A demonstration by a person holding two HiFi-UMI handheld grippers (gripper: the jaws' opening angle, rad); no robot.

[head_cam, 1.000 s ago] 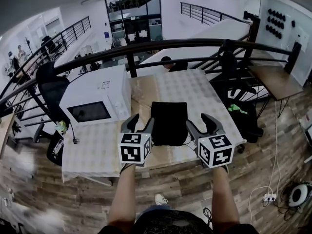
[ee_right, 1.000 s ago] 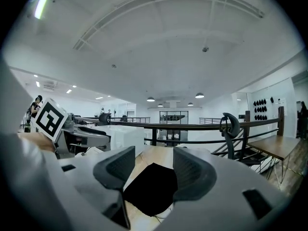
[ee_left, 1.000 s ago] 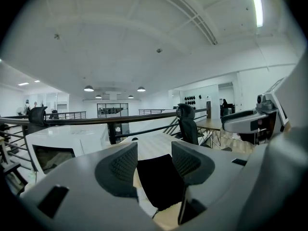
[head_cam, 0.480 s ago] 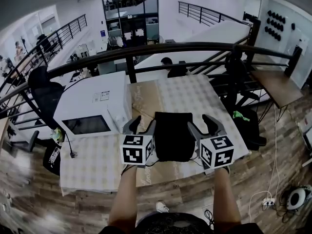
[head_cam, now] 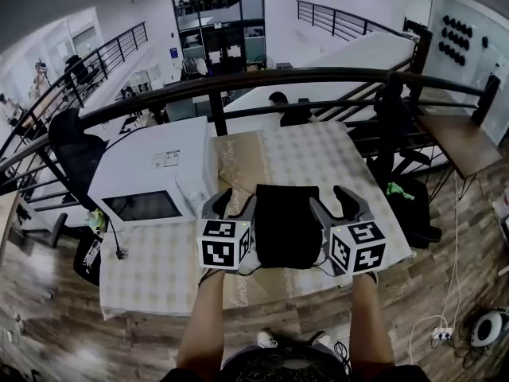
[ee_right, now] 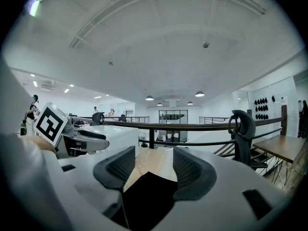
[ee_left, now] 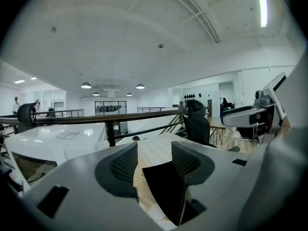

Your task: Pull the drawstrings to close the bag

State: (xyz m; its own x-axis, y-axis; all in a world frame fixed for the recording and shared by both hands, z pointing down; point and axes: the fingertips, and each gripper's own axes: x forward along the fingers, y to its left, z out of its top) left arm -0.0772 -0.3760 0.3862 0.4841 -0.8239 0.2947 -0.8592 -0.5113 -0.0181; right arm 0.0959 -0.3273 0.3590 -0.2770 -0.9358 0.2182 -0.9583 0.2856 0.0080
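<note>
While L gripper [head_cam: 233, 201], R gripper [head_cam: 330, 200] stay open, bag's [head_cam: 286, 225] unmoved.

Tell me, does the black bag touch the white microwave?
Apart. In the head view, a strip of tablecloth shows plainly between the black bag and the white microwave.

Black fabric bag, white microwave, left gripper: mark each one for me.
black fabric bag [head_cam: 288, 225], head view, middle of its flat top face.
white microwave [head_cam: 159, 161], head view, its top panel.
left gripper [head_cam: 236, 199], head view, midway between its open fingertips.
</note>
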